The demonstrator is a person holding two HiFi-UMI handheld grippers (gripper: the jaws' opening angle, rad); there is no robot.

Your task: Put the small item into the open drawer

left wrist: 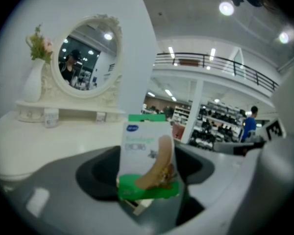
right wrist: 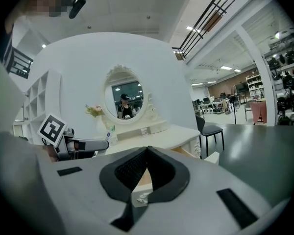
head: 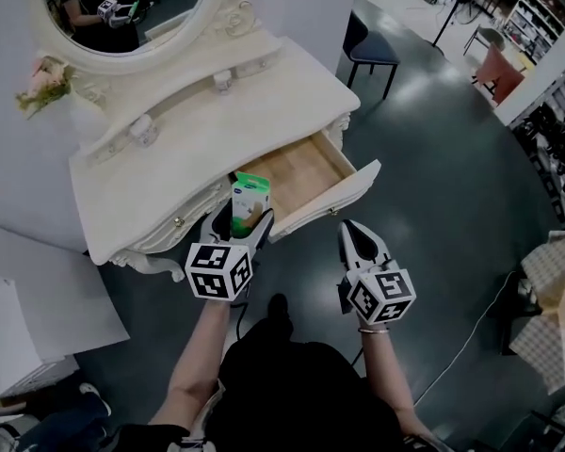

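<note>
A small white-and-green bandage box (head: 250,199) stands upright between the jaws of my left gripper (head: 242,222), which is shut on it, just at the near left corner of the open drawer (head: 306,172). In the left gripper view the bandage box (left wrist: 147,160) fills the middle, held by its lower edge in the left gripper (left wrist: 148,192). My right gripper (head: 356,236) hovers in front of the drawer's front panel, shut and empty. In the right gripper view the right gripper (right wrist: 147,150) has its black pads meeting at the tips, and the drawer's front (right wrist: 213,156) shows beyond them.
The drawer belongs to a cream vanity table (head: 217,130) with an oval mirror (head: 132,8) and a flower vase (head: 45,83) at its back left. A dark chair (head: 367,50) stands behind the table on the grey floor. A white board (head: 38,290) lies at the left.
</note>
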